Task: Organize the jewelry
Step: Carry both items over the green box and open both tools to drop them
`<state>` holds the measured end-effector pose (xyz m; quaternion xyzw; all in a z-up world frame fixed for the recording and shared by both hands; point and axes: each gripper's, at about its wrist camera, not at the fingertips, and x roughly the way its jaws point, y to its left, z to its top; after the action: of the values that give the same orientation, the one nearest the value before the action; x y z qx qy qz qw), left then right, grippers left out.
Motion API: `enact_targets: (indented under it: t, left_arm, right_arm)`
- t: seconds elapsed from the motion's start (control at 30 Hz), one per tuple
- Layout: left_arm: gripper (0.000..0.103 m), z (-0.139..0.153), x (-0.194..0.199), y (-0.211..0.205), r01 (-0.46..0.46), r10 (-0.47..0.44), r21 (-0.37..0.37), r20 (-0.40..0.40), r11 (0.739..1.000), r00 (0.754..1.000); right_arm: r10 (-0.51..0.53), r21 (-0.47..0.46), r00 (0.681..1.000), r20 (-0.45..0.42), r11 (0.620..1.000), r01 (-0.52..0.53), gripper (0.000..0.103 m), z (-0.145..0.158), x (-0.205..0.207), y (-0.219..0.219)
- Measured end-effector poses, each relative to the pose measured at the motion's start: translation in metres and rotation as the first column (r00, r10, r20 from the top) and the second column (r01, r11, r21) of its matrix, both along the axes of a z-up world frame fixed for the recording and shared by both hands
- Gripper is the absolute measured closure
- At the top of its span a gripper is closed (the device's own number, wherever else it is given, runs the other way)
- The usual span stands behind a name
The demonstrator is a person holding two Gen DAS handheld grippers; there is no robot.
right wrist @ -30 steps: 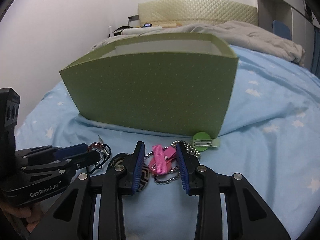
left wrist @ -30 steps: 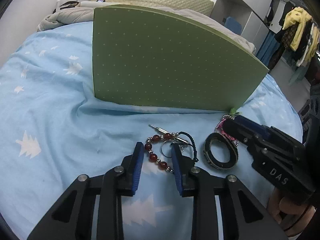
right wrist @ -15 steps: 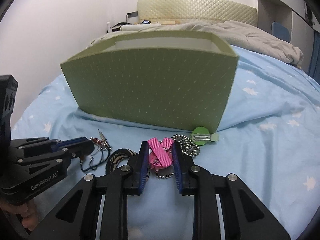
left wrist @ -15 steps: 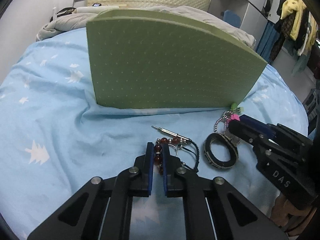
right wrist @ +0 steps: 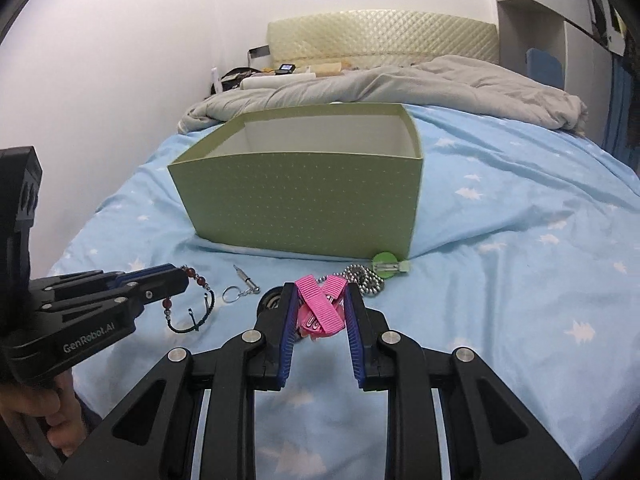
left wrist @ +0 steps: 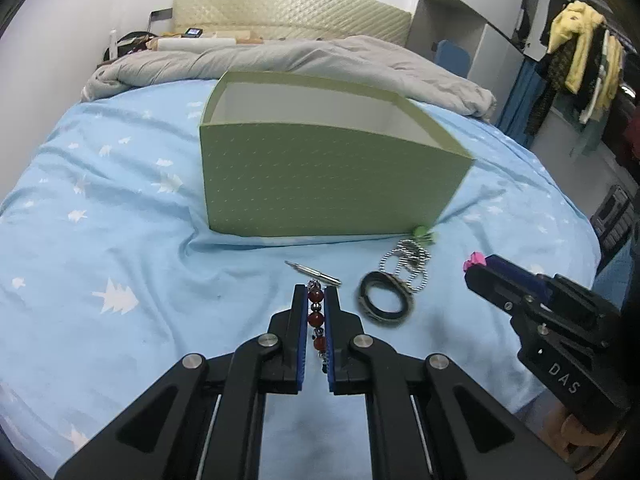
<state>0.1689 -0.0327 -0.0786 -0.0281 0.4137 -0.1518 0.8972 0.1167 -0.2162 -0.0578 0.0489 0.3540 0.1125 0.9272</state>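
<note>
Red beads sit clamped between my left gripper (left wrist: 316, 306) jaws: I have the bracelet (right wrist: 188, 300) pinched and lifted, and in the right wrist view its dark cord loop dangles free above the blue bedsheet (left wrist: 100, 240). My right gripper (right wrist: 320, 304) is closed on the pink hair clip (right wrist: 322, 308), which sits crosswise between the blue pads and is raised clear of the bed.

Nothing appears stored yet, as far as I can judge. The green box (left wrist: 320, 184) stands open near the middle of the bed, well beyond both grippers; what I can see of its white inside is bare, though the near wall hides its floor.

Left on the sheet in front of the box are a small metal pen-shaped charm on a key ring (right wrist: 244, 282), a dark bangle (left wrist: 386, 300), a ball chain (left wrist: 408, 258) just beyond the bangle, and a green round clip (right wrist: 388, 266) against the box's near corner.

By my reckoning the work is at its start: two pieces are in hand and need carrying over the rim, and four pieces wait afterwards.
</note>
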Motion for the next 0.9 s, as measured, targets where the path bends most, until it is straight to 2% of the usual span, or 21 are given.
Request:
enact_targets:
  t: [0.3, 0.47, 0.73, 0.9]
  left_arm:
    - [0.098, 0.032, -0.031, 0.0, 0.019, -0.019, 0.003, 0.03, 1.0, 0.999]
    - [0.098, 0.055, -0.034, -0.001, 0.034, -0.035, 0.011, 0.064, 0.999, 0.997]
    - [0.098, 0.096, -0.014, 0.001, 0.027, -0.025, -0.015, 0.137, 1.0, 0.99]
    - [0.098, 0.113, 0.015, 0.001, 0.023, -0.018, -0.028, 0.162, 0.999, 0.987]
  right_arm:
    - [-0.017, 0.028, 1.0, -0.021, 0.999, 0.018, 0.082, 0.016, -0.031, -0.006]
    - [-0.022, 0.04, 1.0, 0.003, 0.999, 0.022, 0.082, 0.033, -0.038, -0.007]
    - [-0.008, 0.045, 0.997, 0.081, 0.999, 0.005, 0.082, 0.069, -0.021, 0.001]
    - [-0.008, 0.07, 0.996, 0.092, 0.998, 0.001, 0.082, 0.09, 0.012, 0.003]
